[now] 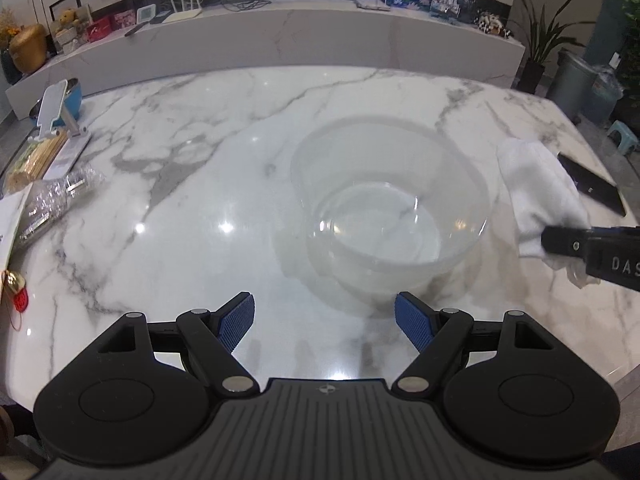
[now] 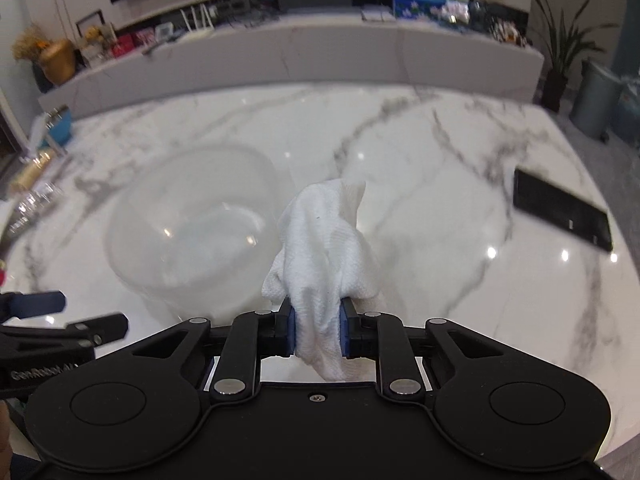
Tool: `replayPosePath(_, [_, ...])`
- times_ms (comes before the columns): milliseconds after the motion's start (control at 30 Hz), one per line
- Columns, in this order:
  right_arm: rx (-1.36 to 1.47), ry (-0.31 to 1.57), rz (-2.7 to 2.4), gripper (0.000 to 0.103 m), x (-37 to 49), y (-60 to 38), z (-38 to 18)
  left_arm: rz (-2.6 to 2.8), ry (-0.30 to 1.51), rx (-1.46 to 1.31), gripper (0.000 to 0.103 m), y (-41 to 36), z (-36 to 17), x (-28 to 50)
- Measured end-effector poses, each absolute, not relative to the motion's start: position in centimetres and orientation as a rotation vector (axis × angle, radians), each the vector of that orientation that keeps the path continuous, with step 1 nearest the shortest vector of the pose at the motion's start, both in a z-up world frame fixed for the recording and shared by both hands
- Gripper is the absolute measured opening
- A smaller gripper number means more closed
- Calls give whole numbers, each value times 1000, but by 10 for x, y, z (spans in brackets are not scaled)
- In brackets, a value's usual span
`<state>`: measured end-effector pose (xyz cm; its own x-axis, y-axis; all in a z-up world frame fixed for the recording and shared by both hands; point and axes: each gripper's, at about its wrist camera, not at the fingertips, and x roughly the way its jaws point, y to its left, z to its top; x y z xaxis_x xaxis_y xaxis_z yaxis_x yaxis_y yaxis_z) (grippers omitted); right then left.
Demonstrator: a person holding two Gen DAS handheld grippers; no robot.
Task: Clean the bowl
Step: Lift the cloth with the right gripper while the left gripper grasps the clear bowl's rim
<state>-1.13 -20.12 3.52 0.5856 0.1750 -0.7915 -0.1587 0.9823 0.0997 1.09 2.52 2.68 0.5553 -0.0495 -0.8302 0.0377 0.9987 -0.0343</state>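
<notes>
The right gripper carries white letters "DAS", cut off by the picture's edge. The left gripper bears blurred lettering that reads roughly "GenRobot". No other writing is legible.

A clear bowl sits upright on the marble, beside a crumpled white cloth.

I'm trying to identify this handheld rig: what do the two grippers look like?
Both match: the left gripper and right gripper have matte black bodies with round side discs, silver pivot pins on black linkage arms, and blue ribbed finger pads. White lettering marks their sides. No cables or sleeves are visible.
</notes>
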Motion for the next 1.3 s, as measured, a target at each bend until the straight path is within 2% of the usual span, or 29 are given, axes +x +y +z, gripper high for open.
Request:
replayPosePath(300, [10, 868, 271, 18, 16, -184, 65, -9, 967, 8, 77, 29, 35, 52])
replayPosePath(533, [-16, 882, 348, 18, 34, -163, 59, -7, 1006, -15, 76, 36, 19, 81])
replayPosePath(767, [-14, 920, 390, 18, 49, -152, 43, -17, 1041, -43, 69, 42, 1, 91])
replayPosePath(800, [-18, 923, 397, 18, 50, -151, 41, -18, 1044, -39, 67, 42, -1, 92])
replayPosePath(867, [-28, 928, 408, 18, 50, -146, 38, -25, 1059, -42, 51, 43, -5, 93])
replayPosePath(900, [-35, 931, 411, 18, 49, -145, 36, -32, 1073, -56, 46, 45, -7, 94])
replayPosePath(967, [-42, 942, 416, 18, 49, -144, 33, -37, 1088, -80, 28, 47, -9, 94])
replayPosePath(1300, [-72, 980, 424, 19, 42, -149, 26, -92, 1102, -85, 20, 42, -9, 83])
